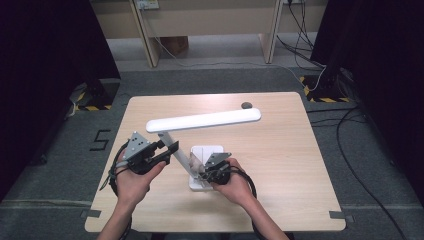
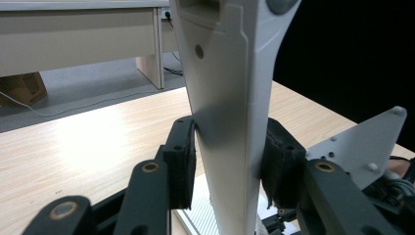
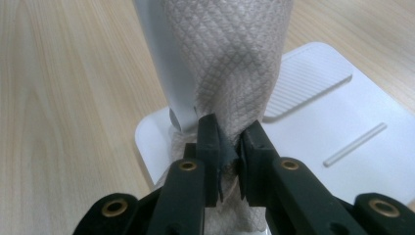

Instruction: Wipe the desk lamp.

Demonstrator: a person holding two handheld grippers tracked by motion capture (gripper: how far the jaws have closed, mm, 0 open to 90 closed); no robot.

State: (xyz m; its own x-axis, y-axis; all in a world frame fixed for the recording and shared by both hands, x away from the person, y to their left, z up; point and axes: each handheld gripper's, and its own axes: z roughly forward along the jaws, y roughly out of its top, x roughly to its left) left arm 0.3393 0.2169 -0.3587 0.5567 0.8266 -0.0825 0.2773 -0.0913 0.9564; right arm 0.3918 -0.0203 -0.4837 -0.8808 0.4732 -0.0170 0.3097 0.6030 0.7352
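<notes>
Right at the jaws of the right gripper (image 3: pixel 228 147), a fold of thin quilted wiping cloth (image 3: pixel 230 58) is pinched tight, and that cloth is pressed against the lower part of the white desk lamp's arm (image 3: pixel 161 63). Over on the other side, the left gripper (image 2: pixel 229 166) straddles the same arm (image 2: pixel 230 98) higher up; its jaws sit either side of the white plastic, the right pad touching, the left pad at the very edge of it with a sliver of daylight lower down, so call it a loose steadying hold rather than a firm clamp. No earlier look is on offer, so that is as far as it goes.

Pulling back to the high view, the lamp base (image 1: pixel 212 151) sits on the bench (image 1: pixel 280 165) near the front, between both hands, with the long lamp head (image 1: pixel 205 120) reaching out level above it.

As for handling: the cloth looks soft and limp, so it wants pinching by a gathered fold, as now. The lamp looks rigid, smooth and likely slippery, top-heavy with that head out to one side. The sensible place to brace it seems to be the arm's mid-section, with the base kept flat while the cloth rubs.
</notes>
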